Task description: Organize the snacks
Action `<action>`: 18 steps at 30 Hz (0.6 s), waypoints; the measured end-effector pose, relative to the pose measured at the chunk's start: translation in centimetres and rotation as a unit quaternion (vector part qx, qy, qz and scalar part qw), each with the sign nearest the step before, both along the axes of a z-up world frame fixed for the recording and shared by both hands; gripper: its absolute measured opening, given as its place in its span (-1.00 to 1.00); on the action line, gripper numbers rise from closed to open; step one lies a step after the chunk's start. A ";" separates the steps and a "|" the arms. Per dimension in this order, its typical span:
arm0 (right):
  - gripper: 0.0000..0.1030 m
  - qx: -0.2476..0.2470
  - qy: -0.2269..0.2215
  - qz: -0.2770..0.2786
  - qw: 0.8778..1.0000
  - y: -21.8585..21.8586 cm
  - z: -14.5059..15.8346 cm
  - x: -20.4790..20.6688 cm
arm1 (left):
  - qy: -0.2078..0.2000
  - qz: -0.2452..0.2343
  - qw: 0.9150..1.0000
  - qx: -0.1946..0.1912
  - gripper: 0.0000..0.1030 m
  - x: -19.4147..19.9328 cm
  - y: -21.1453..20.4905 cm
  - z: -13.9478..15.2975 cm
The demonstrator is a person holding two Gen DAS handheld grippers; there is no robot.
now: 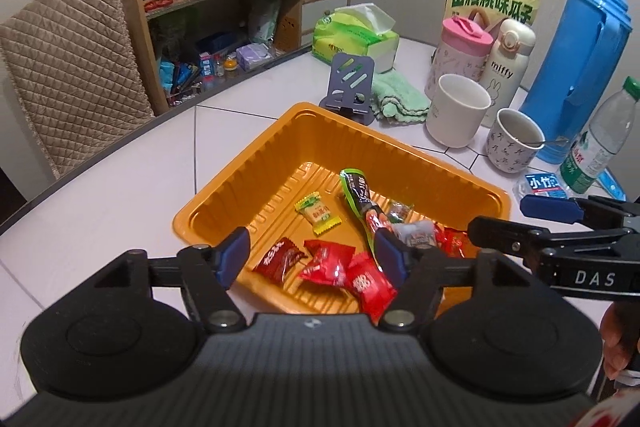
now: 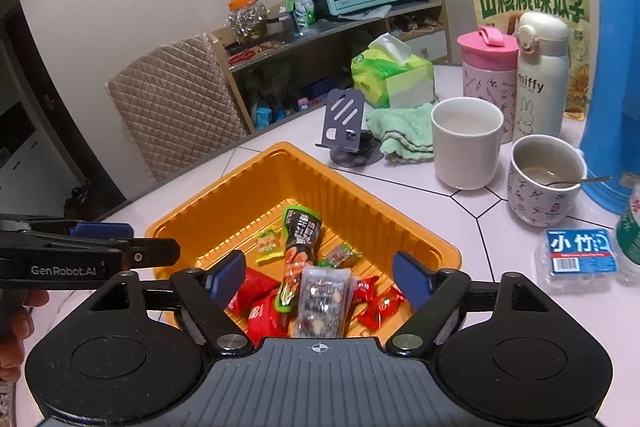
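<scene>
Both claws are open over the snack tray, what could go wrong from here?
1. The cup with a spoon sits beside the tray; a sideways swing of the right claw might tip it.
2. The snacks overlap, so a claw may grab two.

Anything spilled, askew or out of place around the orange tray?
Nothing stands out. The wrapped snacks all lie inside the ribbed orange plastic tray, which sits flat on the pale tiled table; nothing spilled or torn.

Orange ribbed tray (image 1: 256,163), red snack packets (image 1: 326,263), yellow candy (image 1: 318,213), blue thermos (image 1: 576,67), quilted beige chair cover (image 1: 68,75)
</scene>
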State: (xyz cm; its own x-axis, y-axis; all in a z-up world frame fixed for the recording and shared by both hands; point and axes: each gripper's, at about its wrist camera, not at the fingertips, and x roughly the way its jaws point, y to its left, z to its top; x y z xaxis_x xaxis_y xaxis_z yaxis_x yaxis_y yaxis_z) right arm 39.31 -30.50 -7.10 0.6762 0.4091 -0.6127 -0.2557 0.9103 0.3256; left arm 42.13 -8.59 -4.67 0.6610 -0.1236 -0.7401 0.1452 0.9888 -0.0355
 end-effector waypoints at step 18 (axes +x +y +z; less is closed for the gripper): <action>0.76 0.002 0.006 0.018 1.000 0.2 4.5 -10.9 | -0.012 0.068 0.997 -0.015 0.54 -13.8 1.9 4.6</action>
State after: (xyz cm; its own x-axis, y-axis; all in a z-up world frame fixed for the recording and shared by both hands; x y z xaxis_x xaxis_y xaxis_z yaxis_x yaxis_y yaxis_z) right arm 28.40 -30.33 -2.64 0.6532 0.4353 -0.6195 -0.2843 0.8994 0.3321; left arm 28.29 -6.64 -0.06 0.6910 -0.0539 -0.7208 0.0110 0.9979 -0.0641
